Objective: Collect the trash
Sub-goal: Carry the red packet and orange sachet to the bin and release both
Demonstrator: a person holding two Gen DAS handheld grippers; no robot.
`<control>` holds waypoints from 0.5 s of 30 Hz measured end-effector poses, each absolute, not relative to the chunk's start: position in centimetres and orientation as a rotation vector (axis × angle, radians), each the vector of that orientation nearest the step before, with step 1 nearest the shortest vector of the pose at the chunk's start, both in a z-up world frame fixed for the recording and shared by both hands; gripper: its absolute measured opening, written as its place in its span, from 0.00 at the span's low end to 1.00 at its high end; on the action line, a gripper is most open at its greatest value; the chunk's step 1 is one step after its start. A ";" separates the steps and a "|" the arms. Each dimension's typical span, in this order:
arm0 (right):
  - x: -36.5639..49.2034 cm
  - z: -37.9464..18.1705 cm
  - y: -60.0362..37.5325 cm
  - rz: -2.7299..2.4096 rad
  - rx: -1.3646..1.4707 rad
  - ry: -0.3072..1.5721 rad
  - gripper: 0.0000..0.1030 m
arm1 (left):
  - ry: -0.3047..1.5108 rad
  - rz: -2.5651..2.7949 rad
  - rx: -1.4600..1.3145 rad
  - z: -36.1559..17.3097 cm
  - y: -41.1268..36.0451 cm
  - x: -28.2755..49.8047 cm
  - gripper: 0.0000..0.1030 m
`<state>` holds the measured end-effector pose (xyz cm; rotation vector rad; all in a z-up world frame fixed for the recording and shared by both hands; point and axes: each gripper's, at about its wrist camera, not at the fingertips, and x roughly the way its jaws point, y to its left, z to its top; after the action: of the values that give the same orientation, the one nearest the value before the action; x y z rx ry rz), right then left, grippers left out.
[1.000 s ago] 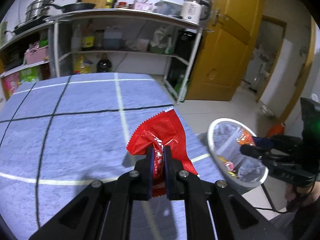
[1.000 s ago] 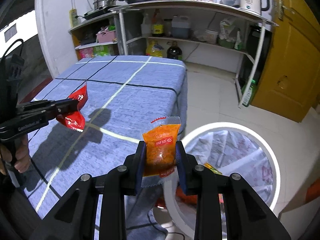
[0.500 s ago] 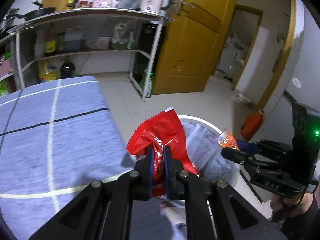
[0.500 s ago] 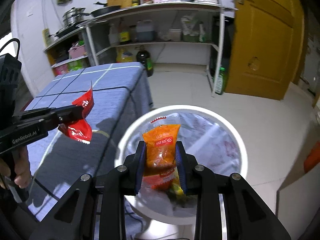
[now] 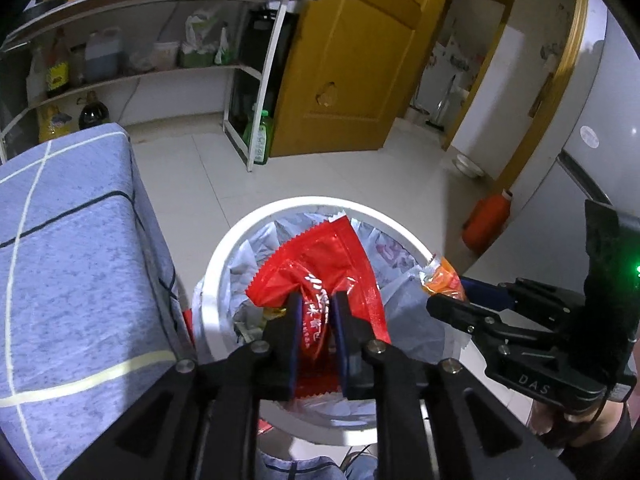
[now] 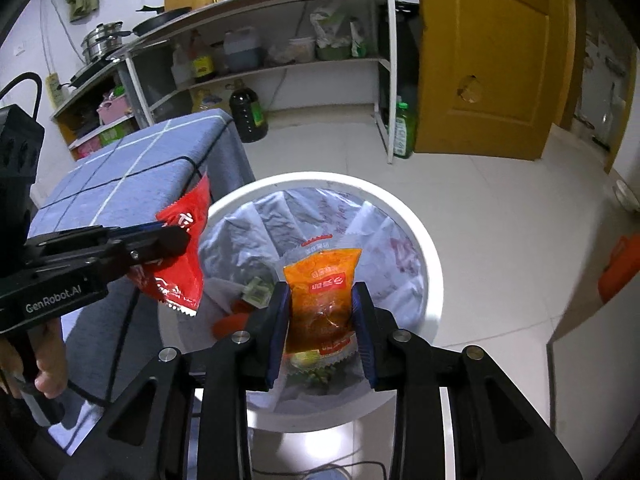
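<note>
Over the white bin [image 6: 428, 264], you hold two wrappers.
Left gripper [image 5: 314, 308] jaws, just easing apart, bracket the red wrapper [image 5: 320, 264]; right gripper [image 6: 322, 300] jaws, likewise widening, flank the orange packet [image 6: 324, 280] at 6 o'clock.

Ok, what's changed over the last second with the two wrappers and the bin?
Both tools swung off the blue table to over the white bin. The left tool and right tool have just been opening; the red wrapper and orange packet sit between loosened pads, not yet dropped. The bin hasn't moved.
</note>
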<state>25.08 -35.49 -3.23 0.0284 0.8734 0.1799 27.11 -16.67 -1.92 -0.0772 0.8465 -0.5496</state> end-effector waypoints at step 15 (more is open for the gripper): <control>24.0 -1.8 -35.7 0.155 0.038 0.815 0.48 | 0.803 -0.557 -0.109 -0.5 -15.5 26.2 0.36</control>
<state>24.00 -35.67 -1.82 0.0376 0.8145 0.1550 26.20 -15.54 -0.51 -0.1095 0.8027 -0.5567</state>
